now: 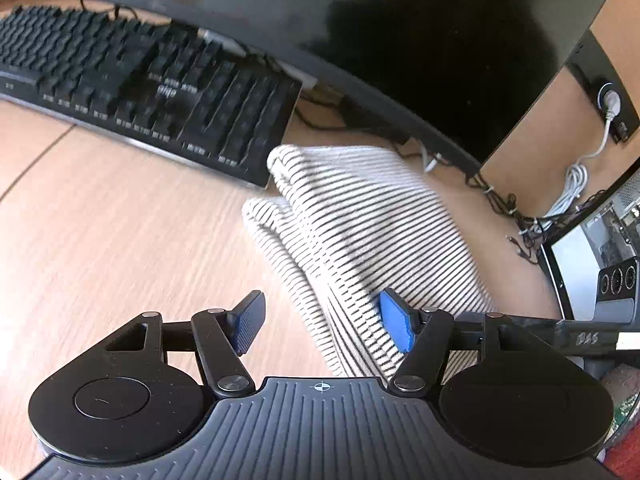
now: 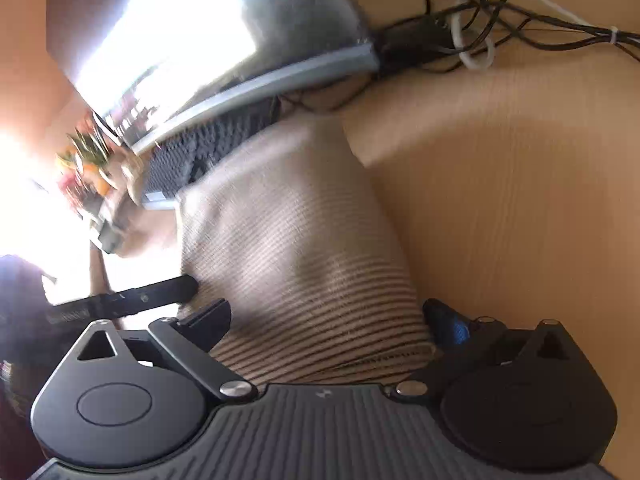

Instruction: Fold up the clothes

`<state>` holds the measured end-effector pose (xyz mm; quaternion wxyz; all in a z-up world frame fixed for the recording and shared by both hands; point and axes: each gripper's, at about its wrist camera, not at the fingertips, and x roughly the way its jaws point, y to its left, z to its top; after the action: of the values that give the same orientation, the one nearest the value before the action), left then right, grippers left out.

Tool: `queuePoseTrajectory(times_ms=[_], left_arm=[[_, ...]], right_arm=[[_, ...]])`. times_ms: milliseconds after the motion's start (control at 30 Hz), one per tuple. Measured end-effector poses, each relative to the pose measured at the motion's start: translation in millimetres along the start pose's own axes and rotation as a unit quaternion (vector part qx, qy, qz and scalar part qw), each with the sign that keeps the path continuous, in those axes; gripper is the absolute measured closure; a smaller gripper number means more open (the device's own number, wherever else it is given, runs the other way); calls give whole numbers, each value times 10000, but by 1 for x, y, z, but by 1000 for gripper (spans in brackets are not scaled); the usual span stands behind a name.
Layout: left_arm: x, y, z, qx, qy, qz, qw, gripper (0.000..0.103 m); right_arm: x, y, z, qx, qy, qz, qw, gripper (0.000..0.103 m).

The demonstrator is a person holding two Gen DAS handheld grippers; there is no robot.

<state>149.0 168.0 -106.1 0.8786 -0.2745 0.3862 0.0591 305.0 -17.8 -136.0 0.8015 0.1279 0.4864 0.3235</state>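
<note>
A folded white garment with thin dark stripes (image 1: 360,220) lies on the wooden desk (image 1: 100,240), just right of the keyboard. My left gripper (image 1: 323,322) is open over its near left edge. One blue pad (image 1: 396,324) rests against the fabric, while the other pad (image 1: 250,322) hangs over bare wood. In the right wrist view the same garment (image 2: 300,240) fills the space ahead. My right gripper (image 2: 326,322) stands wide open, its fingers at either side of the near end of the cloth. A black bar of the other gripper (image 2: 132,300) shows at the left.
A black keyboard (image 1: 140,80) and a dark monitor (image 1: 400,40) stand behind the garment. Tangled cables (image 1: 520,216) and a computer case (image 1: 600,256) sit to the right. More cables (image 2: 480,20) lie at the back of the desk.
</note>
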Motion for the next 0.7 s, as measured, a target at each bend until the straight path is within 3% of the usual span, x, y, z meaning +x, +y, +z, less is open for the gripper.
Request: queuePoseTrajectory(times_ms=[200, 267, 400, 467, 600, 700], left_arm=[[4, 6, 4, 25, -78, 37, 10000, 42], [8, 4, 3, 22, -111, 24, 9999, 39], [11, -11, -2, 89, -253, 264, 9993, 38], [11, -20, -5, 137, -348, 471, 9982, 37], [6, -26, -15, 29, -544, 849, 9949, 33], [-5, -35, -26, -160, -797, 1150, 9900, 33]], right_arm=[[-30, 30, 8, -496, -391, 140, 9979, 25], [-30, 30, 12, -800, -441, -114, 9958, 25], [-1, 17, 7, -1237, -63, -683, 9899, 25], [1, 10, -1, -1245, 0, -646, 9901, 19], [4, 2, -9, -1051, 112, -406, 9936, 16], [-1, 8, -13, -1312, 45, -322, 9908, 15]])
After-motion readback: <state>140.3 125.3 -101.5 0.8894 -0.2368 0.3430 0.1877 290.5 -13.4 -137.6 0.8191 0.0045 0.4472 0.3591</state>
